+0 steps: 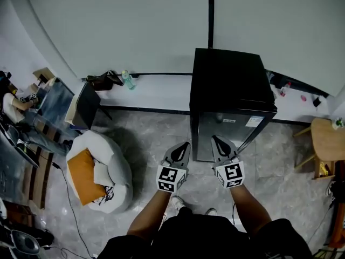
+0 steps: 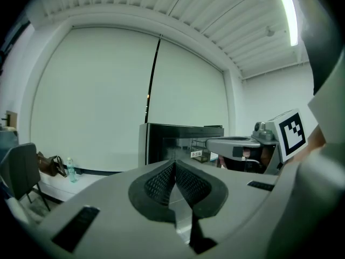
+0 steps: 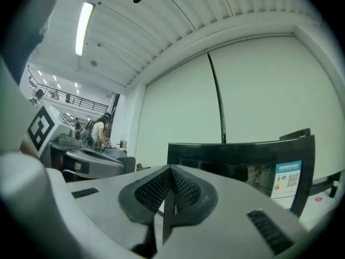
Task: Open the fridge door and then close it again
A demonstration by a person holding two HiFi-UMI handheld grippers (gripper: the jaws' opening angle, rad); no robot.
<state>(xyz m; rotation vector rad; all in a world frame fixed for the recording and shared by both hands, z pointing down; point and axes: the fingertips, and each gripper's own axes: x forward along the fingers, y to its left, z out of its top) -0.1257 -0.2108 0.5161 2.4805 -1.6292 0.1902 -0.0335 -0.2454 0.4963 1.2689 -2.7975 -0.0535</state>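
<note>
The small black boxy fridge stands upright, its door facing you. Your left gripper and right gripper are both clenched, holding nothing.

Sticker print on fridge illegible

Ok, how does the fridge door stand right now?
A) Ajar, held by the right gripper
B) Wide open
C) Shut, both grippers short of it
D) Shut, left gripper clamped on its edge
C: the fridge front sits flush and closed, and the left gripper and right gripper hover before it, jaws together on nothing.
</note>
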